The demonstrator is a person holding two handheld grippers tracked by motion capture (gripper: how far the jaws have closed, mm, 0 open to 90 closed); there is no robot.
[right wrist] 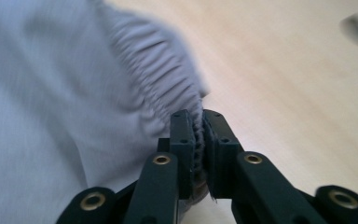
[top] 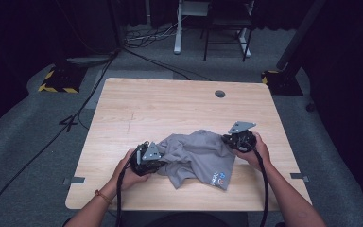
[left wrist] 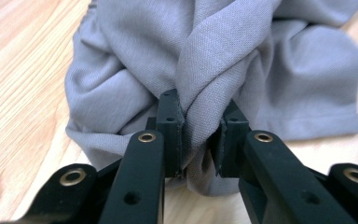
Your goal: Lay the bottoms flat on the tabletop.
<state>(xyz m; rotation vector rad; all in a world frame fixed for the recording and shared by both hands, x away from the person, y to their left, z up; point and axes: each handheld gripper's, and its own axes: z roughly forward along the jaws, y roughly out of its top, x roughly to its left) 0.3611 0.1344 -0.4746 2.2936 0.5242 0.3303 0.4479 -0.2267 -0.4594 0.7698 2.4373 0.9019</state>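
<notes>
A crumpled grey garment [top: 196, 156] with a small coloured print near its hem lies on the near half of the wooden table [top: 170, 104]. My left gripper [top: 157, 158] is at the cloth's left edge. In the left gripper view its jaws squeeze a thick twisted fold of the grey garment [left wrist: 205, 56] between the pads [left wrist: 173, 126]. My right gripper [top: 231, 139] is at the cloth's right edge. In the right gripper view its jaws pinch the gathered, ribbed band of the garment [right wrist: 158, 70], with the gripper [right wrist: 200, 140] nearly closed on it.
A round cable hole [top: 220, 93] sits near the table's far edge. Black cables trail from both grippers toward the person. Beyond the table are a desk frame [top: 179, 28], floor cables and two yellow-striped stand bases [top: 59, 80].
</notes>
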